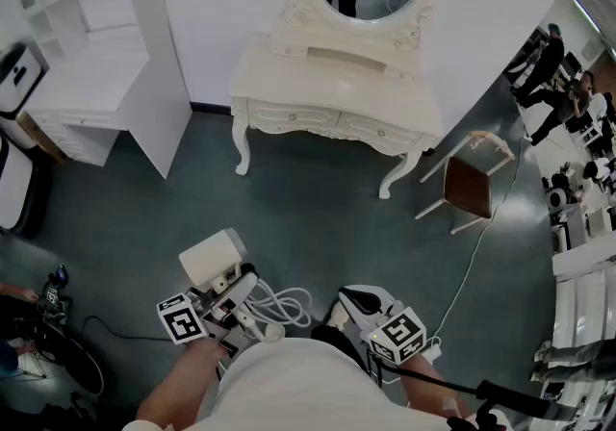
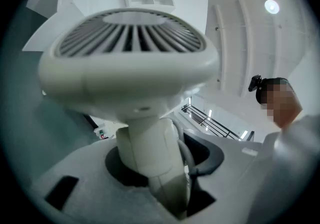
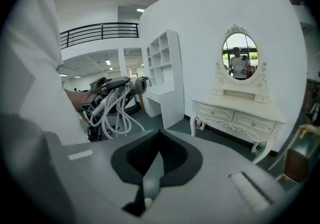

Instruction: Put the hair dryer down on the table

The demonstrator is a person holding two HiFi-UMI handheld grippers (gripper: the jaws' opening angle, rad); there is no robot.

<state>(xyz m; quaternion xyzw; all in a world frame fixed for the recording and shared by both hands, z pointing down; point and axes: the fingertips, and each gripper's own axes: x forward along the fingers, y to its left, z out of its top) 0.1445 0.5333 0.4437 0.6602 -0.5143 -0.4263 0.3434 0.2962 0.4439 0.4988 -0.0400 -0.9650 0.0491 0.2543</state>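
a: what does the left gripper (image 1: 227,292) have?

b: its jaws stand partway closed, pressed on the handle of the hair dryer (image 2: 131,63). the handle runs straight out along the jaws, and the broad head sits just past the tips, at about 11 o'clock from the gripper in the head view.

a: and the right gripper (image 3: 149,180)?

b: its jaws are together with nothing between them. it hangs beside the person's body, at 3 o'clock from the left one.

a: where does the dryer have to go?

b: to the dressing table (image 1: 337,83), which stands at roughly 1 o'clock from the left gripper and well apart, with open floor (image 1: 318,208) between. neither gripper is near it. the left one carries the load, so the move looks to be a long reach forward and slightly right.

a: how will the things handle?

b: the dryer is smooth, matte, off-white plastic: a round handle under a wide, rounded head with a slotted radial grille. it is likely top-heavy. a white cord (image 1: 285,304) hangs in loose loops at 3 o'clock from the jaws and may drag. the table top is flat, cream-painted and bare, above carved drawers and curved legs.
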